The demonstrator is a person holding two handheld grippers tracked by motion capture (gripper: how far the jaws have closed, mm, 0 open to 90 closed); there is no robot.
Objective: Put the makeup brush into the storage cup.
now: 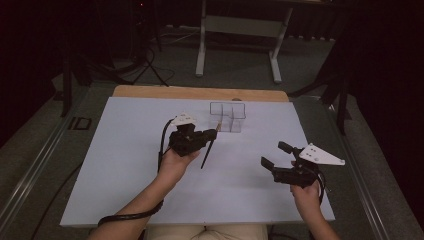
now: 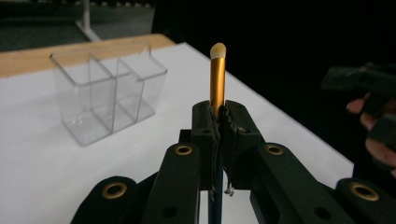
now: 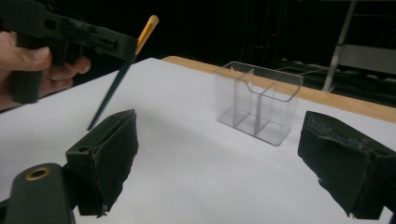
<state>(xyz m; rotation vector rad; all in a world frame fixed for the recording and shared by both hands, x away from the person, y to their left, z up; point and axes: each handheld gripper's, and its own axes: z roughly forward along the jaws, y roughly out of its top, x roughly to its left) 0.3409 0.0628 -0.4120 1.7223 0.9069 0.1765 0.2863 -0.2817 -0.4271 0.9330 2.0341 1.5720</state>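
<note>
Left gripper [image 2: 218,122] is clamped on a makeup brush [image 2: 217,77] near the clear organizer [image 2: 108,88]; right gripper [image 3: 219,163] hangs wide apart.

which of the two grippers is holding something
The left gripper: its fingers are shut on the gold-ferruled brush. The right gripper is open with nothing between its fingers.

Each matte black plastic two-jaw gripper [image 1: 192,138] [image 1: 271,155] carries brass-ringed pivot holes on its linkage arms and a pale grey three-cornered plate on top. A black cable [image 1: 131,216] trails along the person's bare forearm.
</note>
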